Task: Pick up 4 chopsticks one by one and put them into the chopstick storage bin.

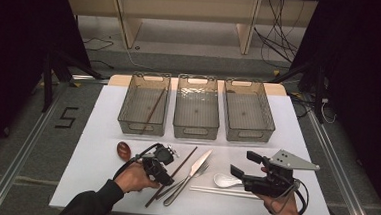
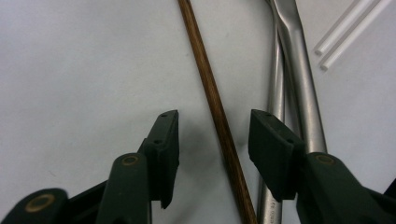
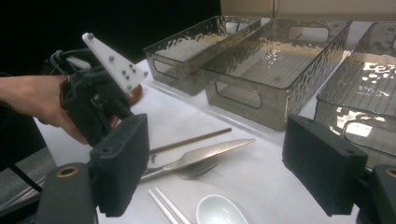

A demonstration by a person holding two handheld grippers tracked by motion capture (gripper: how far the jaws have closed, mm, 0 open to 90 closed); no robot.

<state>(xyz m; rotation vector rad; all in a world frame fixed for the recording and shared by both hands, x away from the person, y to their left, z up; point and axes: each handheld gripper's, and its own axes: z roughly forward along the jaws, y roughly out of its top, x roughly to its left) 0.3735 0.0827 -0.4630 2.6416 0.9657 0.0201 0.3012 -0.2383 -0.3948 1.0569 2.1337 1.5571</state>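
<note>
Left gripper (image 1: pixel 160 172) is down at the table (image 1: pixel 89 166), jaws straddling a brown wooden chopstick (image 2: pixel 215 105) that lies flat on the white surface; in the left gripper view the stick runs up between the two black pads with a gap on each side, so the jaws are apart and not pressing on it. The chopstick lies just left of a metal knife (image 1: pixel 198 164) and fork (image 1: pixel 186 182), whose handles run alongside it; one pad sits over the fork's handle. Right gripper (image 1: pixel 240 163) is held above the table's right half, jaws wide apart, nothing between them. A white ceramic spoon (image 1: pixel 225 180) lies just beside it, with a pair of white chopsticks (image 1: pixel 223 191) below that. A brown oval piece (image 1: pixel 123 150) rests left of the left gripper. Three clear bins (image 1: pixel 197 108) stand in a row at the far side; the left bin holds another brown chopstick (image 1: pixel 154 109).
</note>
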